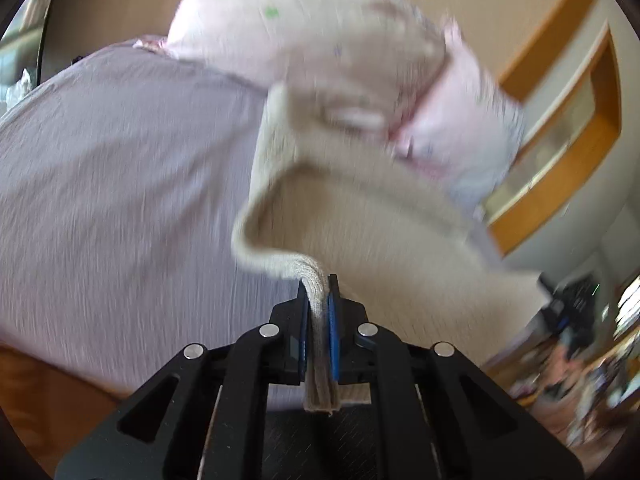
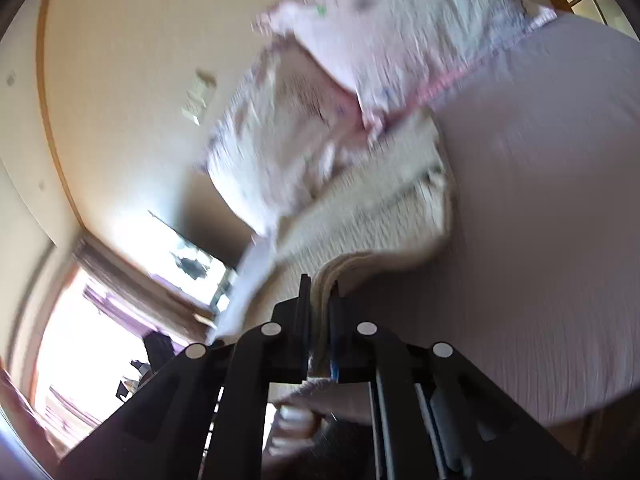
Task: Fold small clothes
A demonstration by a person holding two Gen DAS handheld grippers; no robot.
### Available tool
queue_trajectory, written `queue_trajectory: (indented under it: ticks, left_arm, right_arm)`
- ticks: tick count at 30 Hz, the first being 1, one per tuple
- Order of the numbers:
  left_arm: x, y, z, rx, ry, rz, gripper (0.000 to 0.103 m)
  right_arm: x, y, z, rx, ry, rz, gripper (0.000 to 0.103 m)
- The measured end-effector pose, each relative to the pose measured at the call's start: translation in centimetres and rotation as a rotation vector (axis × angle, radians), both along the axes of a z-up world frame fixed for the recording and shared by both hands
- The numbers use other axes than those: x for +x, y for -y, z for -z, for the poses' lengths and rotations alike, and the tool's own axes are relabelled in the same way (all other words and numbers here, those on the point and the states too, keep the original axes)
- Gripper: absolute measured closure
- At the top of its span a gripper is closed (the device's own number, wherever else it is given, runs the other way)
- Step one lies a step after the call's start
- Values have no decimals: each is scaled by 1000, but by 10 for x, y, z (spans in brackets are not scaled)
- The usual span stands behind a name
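Note:
A small beige knit garment (image 1: 360, 208) hangs in the air between both grippers. My left gripper (image 1: 319, 280) is shut on one folded edge of it. My right gripper (image 2: 320, 284) is shut on another edge of the same garment (image 2: 372, 204). Both views are tilted upward and blurred by motion. A pink and white patterned cloth (image 1: 304, 28) is bunched with the beige garment beyond it; it also shows in the right wrist view (image 2: 392, 28). Whether they are one piece, I cannot tell.
The person's pale lilac shirt (image 1: 120, 184) fills the left of the left wrist view and the right of the right wrist view (image 2: 540, 220). A wood-framed opening (image 1: 568, 120) is on the wall. A bright window (image 2: 80, 320) is at lower left.

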State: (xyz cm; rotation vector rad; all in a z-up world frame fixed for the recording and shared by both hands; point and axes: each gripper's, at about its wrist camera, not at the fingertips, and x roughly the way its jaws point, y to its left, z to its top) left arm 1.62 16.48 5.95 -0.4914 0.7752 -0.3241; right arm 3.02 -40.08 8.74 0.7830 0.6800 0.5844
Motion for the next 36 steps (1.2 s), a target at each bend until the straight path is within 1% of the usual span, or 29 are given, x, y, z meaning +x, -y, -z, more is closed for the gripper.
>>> queue_trajectory:
  ticks: [2,5,6,8,9,10,11,12,14,15,16,17,18,19,20,21,22,23,24,25,26,27,29,30,31,32,34,35,36]
  left_arm:
    - [25,-9,-13,-22,19,-28,96]
    - [83,-14,-27,-29,18,-58,96]
    - [111,-13,-30,-15,9,-67,96]
    - [159,-8,-33,41,-5,-91,96]
    - [194,-1,-32,103,-13,-101,96]
    - [219,3,-29,141,-22,-113,96]
    - [243,5,-24,160,-42,-126,96]
    - [272,7,-13,169,-86,-145,96]
    - [310,9,5,162,-158,-175,96]
    - [316,8,12,153,-174,-182,96]
    - [322,6,18,128,-196,-186,96]
    - [326,3,23,105,-213,-185,96]
    - [327,-3,27,59,-220,-185,95]
    - [326,-11,29,-4,-225,-188,95]
    - [325,-17,29,-57,-228,-192,95]
    - [323,-29,31,-175,-230,-202,95]
    - [321,-36,32,-238,-230,-211,95]
    - [319,-41,31,-282,-232,-223,95]
    - [319,-44,29,-303,-229,-223,95]
    - [319,-45,27,-308,-220,-218,95]
    - [316,-46,23,-323,-201,-208,90]
    - [310,-51,17,-343,-156,-219,83]
    - [296,-65,2,-385,-51,-259,32]
    - [289,-69,-5,-360,-20,-282,28]
    - [285,-71,-10,-317,-14,-288,28]
    - [283,-67,-14,-239,-37,-265,28]
    - [278,-59,-10,-137,-102,-218,28]
    - [276,-53,-5,-97,-140,-188,29]
    - [272,-48,4,-83,-175,-148,30]
  right_arm:
    - [21,4,-4,50,-1,14,96]
    - [68,5,-6,105,-12,51,96]
    - [87,4,-6,113,-15,72,96]
    - [133,8,-4,123,-31,139,96]
    - [159,12,0,130,-57,172,96]
    - [182,12,6,128,-88,202,96]
    - [211,12,15,112,-132,242,96]
    - [229,10,21,93,-158,266,96]
    - [270,3,41,7,-235,332,96]
    - [280,1,48,-12,-267,349,96]
    - [290,-3,61,-28,-321,371,95]
    - [296,-4,68,-30,-352,384,95]
    - [298,-5,73,-25,-371,400,93]
    - [300,-6,74,-16,-368,414,87]
    - [300,-6,73,-9,-361,417,80]
    - [302,-6,71,6,-345,411,63]
    - [303,-8,68,24,-326,401,45]
    - [305,-10,64,34,-305,398,37]
    - [305,-12,59,40,-281,400,27]
    - [306,-15,51,42,-245,400,19]
    - [305,-17,42,42,-205,393,17]
    - [303,-18,35,44,-169,380,17]
    - [297,-23,26,18,-144,356,17]
    - [293,-26,23,-8,-140,339,17]
    - [288,-31,20,-40,-137,311,17]
    - [284,-35,18,-62,-136,291,17]
    - [270,-43,16,-99,-128,249,14]
    - [265,-45,16,-110,-124,236,13]
    - [260,-47,16,-119,-118,223,12]
